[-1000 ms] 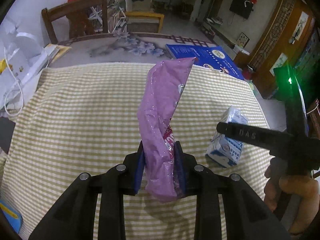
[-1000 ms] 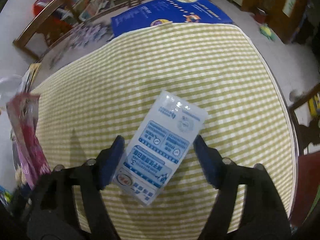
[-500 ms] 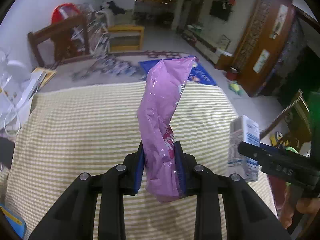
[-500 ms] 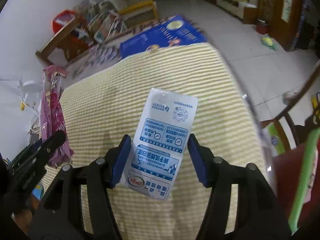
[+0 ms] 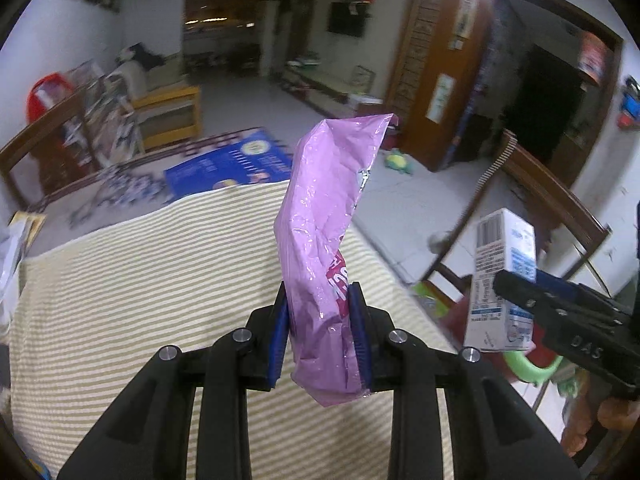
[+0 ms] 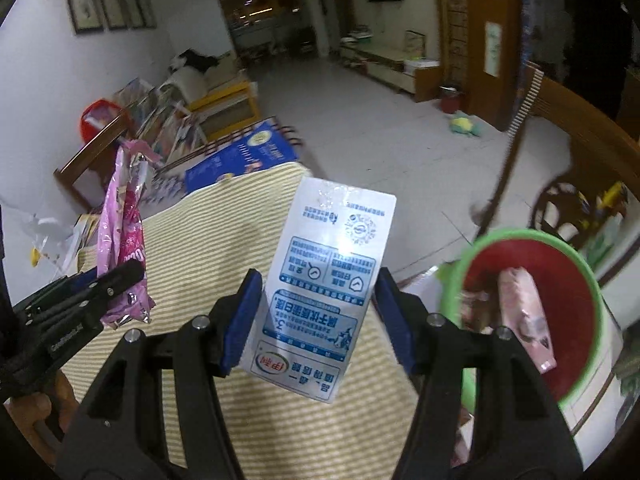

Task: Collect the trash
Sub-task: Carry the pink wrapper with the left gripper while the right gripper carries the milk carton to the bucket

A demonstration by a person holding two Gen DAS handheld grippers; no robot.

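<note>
Left hand-held gripper: blue pads clamped on a crumpled pink plastic snack wrapper, held upright above the yellow-and-white striped cloth surface. Right hand-held gripper: pads pressed on both sides of a white-and-blue milk carton, lifted clear of the surface. Red bin with green rim just right of the carton, beside the surface edge; a pinkish wrapper lies inside.

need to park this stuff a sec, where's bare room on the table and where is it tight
The striped cloth is bare from its far edge by the blue book to the near edge. Tight on the right: past the table edge sit the green-rimmed bin, already holding trash, and a wooden chair. Papers crowd the left edge.
</note>
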